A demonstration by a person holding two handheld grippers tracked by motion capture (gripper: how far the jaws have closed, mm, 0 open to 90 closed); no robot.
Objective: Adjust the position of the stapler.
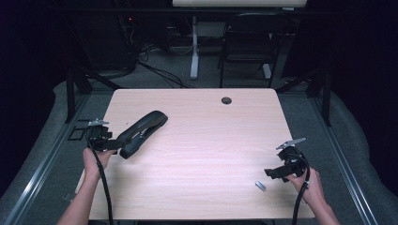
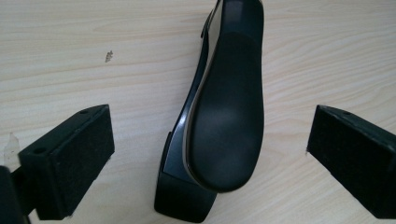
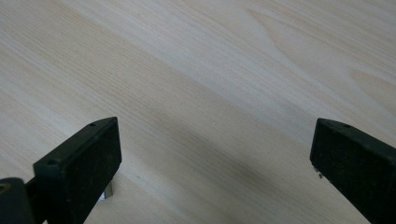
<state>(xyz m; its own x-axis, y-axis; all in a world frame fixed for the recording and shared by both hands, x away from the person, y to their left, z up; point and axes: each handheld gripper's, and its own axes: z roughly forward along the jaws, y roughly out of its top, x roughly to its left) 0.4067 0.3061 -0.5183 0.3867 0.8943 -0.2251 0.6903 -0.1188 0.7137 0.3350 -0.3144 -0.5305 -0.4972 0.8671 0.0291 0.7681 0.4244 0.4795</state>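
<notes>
- While my left gripper point(image 1: 109, 142) sits at the left edge of the table point(image 1: 206, 154), its jaws stand wide apart on either side of the black stapler point(image 1: 141, 132), touching nothing.
- From the left gripper view, the stapler point(image 2: 224, 116) lies on the wood between the jaws, with clear table showing on both sides of it, so I judge it is not yet gripped.
- In the high view the stapler runs on a slant, its near end just beside my left gripper and its far end pointing toward the middle of the table.
- My right gripper point(image 1: 277, 172) rests near the right near corner, well apart from the stapler, jaws also spread and empty.
- Just left of it lies a small silver piece point(image 1: 260, 186); I cannot tell what it is. The right gripper view catches a sliver of it point(image 3: 108, 192) beside one jaw.
- Done so far, by my reading: the left gripper is lined up around the stapler's near end.
- Left to do: bring those jaws together on the stapler, then move or work it; the right gripper has no part in hand yet.
</notes>
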